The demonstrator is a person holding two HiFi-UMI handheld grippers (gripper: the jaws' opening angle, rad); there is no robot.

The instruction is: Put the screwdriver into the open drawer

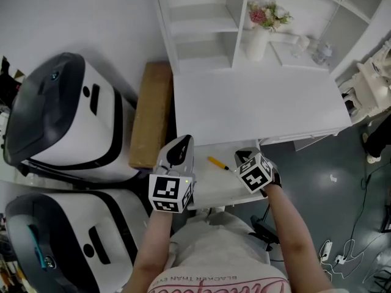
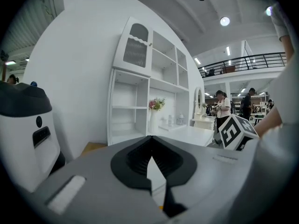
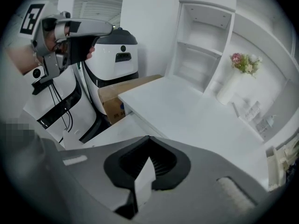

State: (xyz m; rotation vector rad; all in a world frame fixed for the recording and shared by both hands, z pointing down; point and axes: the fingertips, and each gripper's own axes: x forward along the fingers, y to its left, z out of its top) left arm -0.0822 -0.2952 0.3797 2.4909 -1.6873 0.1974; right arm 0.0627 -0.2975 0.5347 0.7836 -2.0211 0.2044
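The screwdriver (image 1: pixel 217 163), yellow-handled with a dark tip, lies in the open white drawer (image 1: pixel 211 189) under the front edge of the white desk (image 1: pixel 256 102). My left gripper (image 1: pixel 183 141) hovers just left of it and my right gripper (image 1: pixel 242 154) just right of it, both above the drawer. Neither touches the screwdriver. In the left gripper view the left gripper (image 2: pixel 150 138) has its jaws closed together with nothing between them. The right gripper (image 3: pixel 149 140) in its own view is likewise shut and empty, pointing down towards the desk top.
A shelf unit (image 1: pixel 201 23) stands at the back of the desk, with a vase of flowers (image 1: pixel 259 35) beside it. A cardboard box (image 1: pixel 149 115) sits left of the desk. Two white and black machines (image 1: pixel 67 115) (image 1: pixel 61 237) fill the left side. People stand far off (image 2: pixel 224 108).
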